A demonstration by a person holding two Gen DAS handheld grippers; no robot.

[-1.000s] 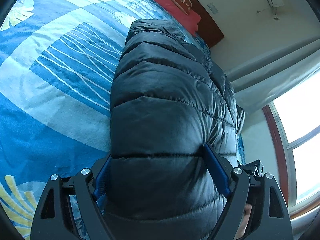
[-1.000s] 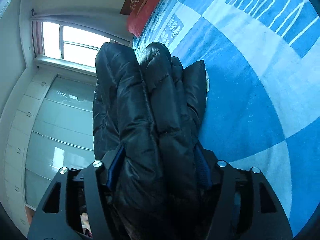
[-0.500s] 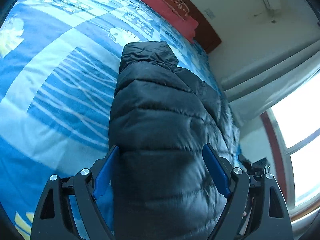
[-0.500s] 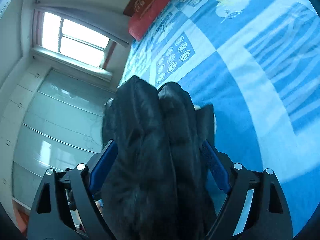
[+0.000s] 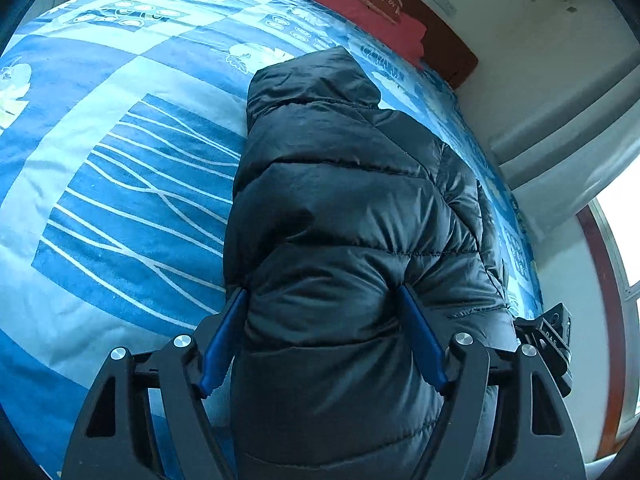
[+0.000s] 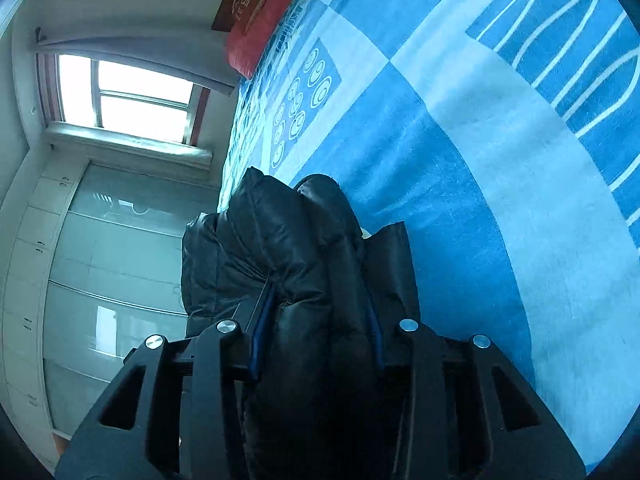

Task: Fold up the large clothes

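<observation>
The only writing in sight is pale lettering on the brown panel of the red pillow [image 5: 356, 4] at the head of the bed, too small and warped to read; small white print on the black device [image 5: 554, 338] at the right edge of the left wrist view is also illegible.

Compared with a second ago, more of the blue patterned bedspread [image 5: 120, 184] shows beyond the black quilted puffer jacket [image 5: 340, 208] in both views, and the jacket's far end sits lower in the right wrist view. The right hand-held gripper [image 6: 316, 320] has narrowed sharply since half a second ago.

The jacket lies folded in a thick bundle on the bedspread, running away from both cameras toward the pillow. The left hand-held gripper [image 5: 324, 336] straddles its near end, jaws closing, blue pads [image 5: 420, 340] pressing into the padding on either side. The right hand-held gripper is closing too, its blue pads [image 6: 260, 332] squeezing several stacked layers of the jacket [image 6: 280, 248] at the bundle's other side.
</observation>
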